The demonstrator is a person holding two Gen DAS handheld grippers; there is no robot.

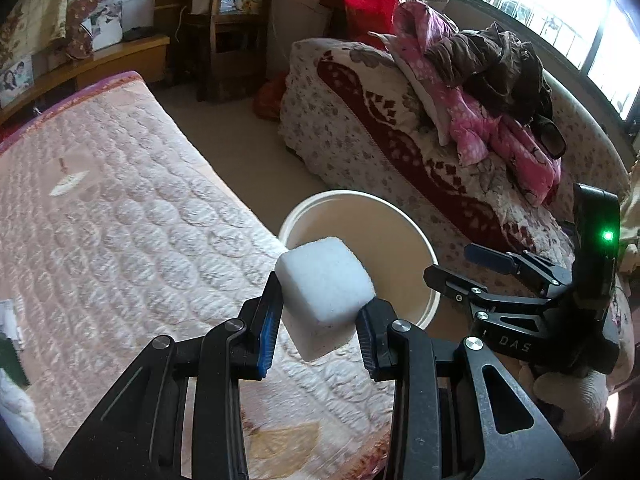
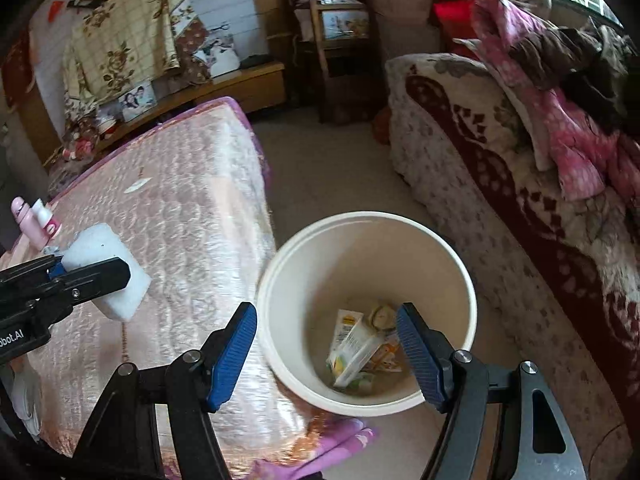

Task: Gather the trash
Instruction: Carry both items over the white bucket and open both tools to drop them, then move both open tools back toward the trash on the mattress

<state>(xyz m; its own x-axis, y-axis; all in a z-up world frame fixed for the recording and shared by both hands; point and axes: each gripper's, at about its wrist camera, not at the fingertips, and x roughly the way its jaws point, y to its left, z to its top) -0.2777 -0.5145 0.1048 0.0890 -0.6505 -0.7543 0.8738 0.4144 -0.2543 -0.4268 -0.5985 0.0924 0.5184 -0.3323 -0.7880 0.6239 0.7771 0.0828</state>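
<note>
Left gripper [image 1: 318, 320]: my jaws clenched on white foam block [image 1: 326, 276].
Right gripper [image 2: 326, 354]: released, empty.
Bin [image 2: 280, 280]: off mattress [image 1: 120, 200] edge, just ahead-right of block; left hand delivers.

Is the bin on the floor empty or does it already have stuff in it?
Not empty. The right wrist view looks down into the bin and shows a few cartons and wrappers lying at the bottom, well below the rim.

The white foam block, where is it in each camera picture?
Left wrist view: white foam block at lower centre, clamped by the left gripper.
Right wrist view: block at the left edge, over the pink quilted mattress.
Shared landmark: the round cream plastic bin.
</note>
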